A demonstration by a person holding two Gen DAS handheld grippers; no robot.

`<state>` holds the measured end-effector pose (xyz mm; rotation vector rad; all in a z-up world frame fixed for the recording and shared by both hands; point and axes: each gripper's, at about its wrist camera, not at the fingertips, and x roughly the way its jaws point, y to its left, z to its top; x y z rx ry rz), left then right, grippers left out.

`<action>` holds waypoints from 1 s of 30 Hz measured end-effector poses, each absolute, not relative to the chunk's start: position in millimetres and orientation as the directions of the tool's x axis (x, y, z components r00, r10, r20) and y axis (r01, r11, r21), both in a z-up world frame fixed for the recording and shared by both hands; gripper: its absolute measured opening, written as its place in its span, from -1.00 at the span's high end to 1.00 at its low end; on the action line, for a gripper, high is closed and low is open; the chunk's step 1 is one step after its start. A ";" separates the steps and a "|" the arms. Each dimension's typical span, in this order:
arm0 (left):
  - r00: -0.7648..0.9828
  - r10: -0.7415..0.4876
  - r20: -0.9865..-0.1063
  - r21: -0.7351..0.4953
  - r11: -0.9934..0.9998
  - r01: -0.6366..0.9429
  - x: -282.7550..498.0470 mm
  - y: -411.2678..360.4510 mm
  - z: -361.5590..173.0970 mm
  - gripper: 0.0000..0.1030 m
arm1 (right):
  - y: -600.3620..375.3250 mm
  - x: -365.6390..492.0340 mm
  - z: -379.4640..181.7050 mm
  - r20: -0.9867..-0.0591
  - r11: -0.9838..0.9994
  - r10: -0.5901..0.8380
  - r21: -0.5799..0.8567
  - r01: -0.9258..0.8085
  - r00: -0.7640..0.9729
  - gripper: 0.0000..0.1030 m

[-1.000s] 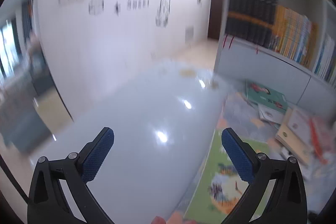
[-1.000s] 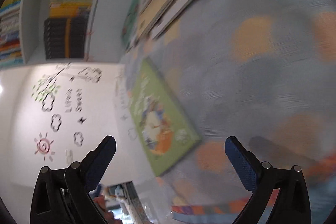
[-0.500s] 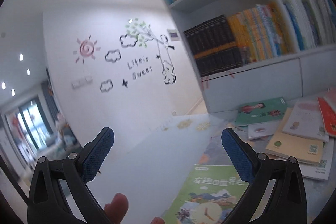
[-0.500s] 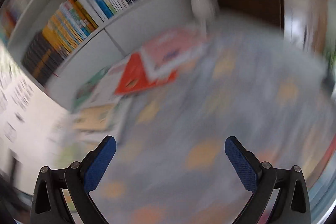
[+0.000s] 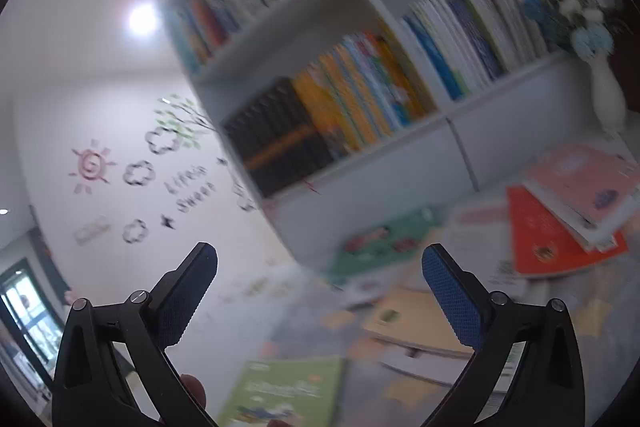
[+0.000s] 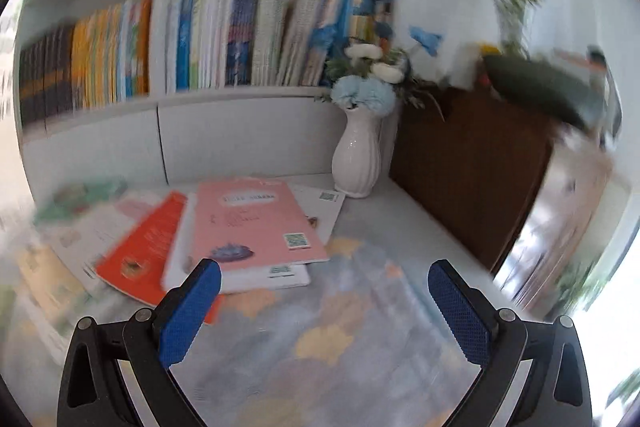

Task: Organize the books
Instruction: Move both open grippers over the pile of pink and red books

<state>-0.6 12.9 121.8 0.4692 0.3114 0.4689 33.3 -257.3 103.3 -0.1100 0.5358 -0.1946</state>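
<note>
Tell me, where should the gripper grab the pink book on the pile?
Probably the pink book by its near edge, with the right gripper coming in low from the front. It lies flat on top of a white book, so only the edges offer a grip.

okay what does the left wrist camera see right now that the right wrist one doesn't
Only the left wrist view: the wall decals, a ceiling light and a green book on the floor. Only the right: the brown cabinet. Both share the bookshelf, white vase, pink book and orange book.
</note>
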 end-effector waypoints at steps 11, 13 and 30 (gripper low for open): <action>0.868 0.416 -0.270 0.461 0.848 -0.263 30.9 13.8 91.1 -0.99 | -244.1 74.3 64.3 -0.585 0.968 -0.143 -0.249 -0.010 0.798 -1.00; 0.855 0.432 -0.289 0.494 0.832 -0.253 38.3 5.5 73.2 -0.99 | -239.0 79.0 42.5 -0.643 0.974 -0.098 -0.220 -0.061 0.759 -1.00; 0.727 0.268 -0.632 0.411 0.911 0.022 74.7 -21.9 -5.7 -1.00 | -249.1 92.9 -11.2 -0.819 1.000 -0.012 -0.009 0.007 0.574 -1.00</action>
